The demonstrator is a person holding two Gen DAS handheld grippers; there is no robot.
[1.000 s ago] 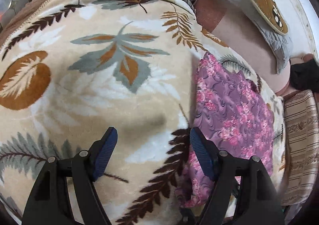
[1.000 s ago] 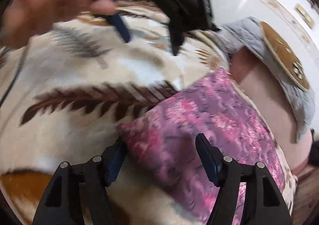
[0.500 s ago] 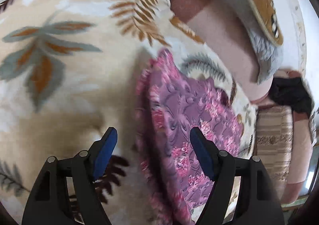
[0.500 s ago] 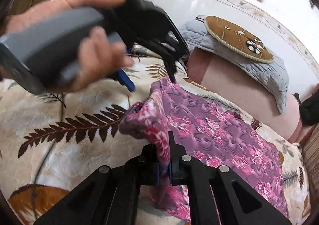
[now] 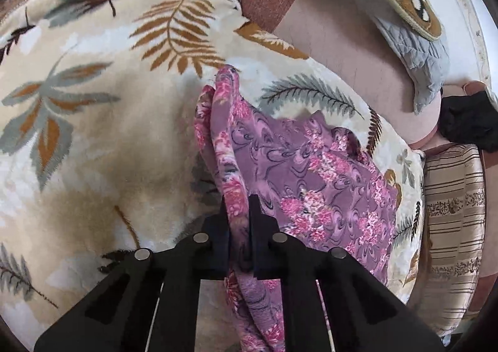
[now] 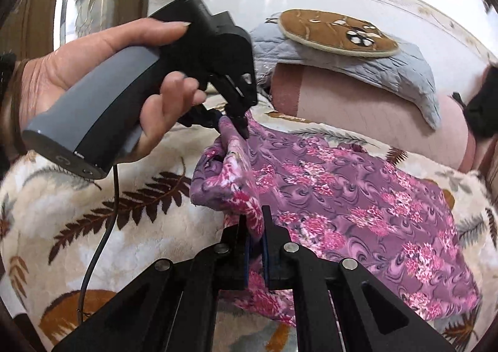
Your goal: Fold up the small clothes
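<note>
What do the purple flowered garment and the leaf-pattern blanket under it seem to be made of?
Purple garment: probably a thin, soft woven or knit fabric, matte; it drapes and bunches in fine folds where both grippers pinch it. Leaf-pattern blanket: looks like thick plush fleece, with a fuzzy nap and soft-edged printed leaves. The exact fibre of either cannot be told.

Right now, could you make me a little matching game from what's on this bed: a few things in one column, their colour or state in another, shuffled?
Things:
1. garment
2. blanket
3. left tool
4. round cushion

Descriptions:
A. brown, lying on a grey quilted cover
B. purple with pink flowers
C. cream with a leaf pattern
D. black, clamped on a cloth edge

Pairs: 1-B, 2-C, 3-D, 4-A
</note>
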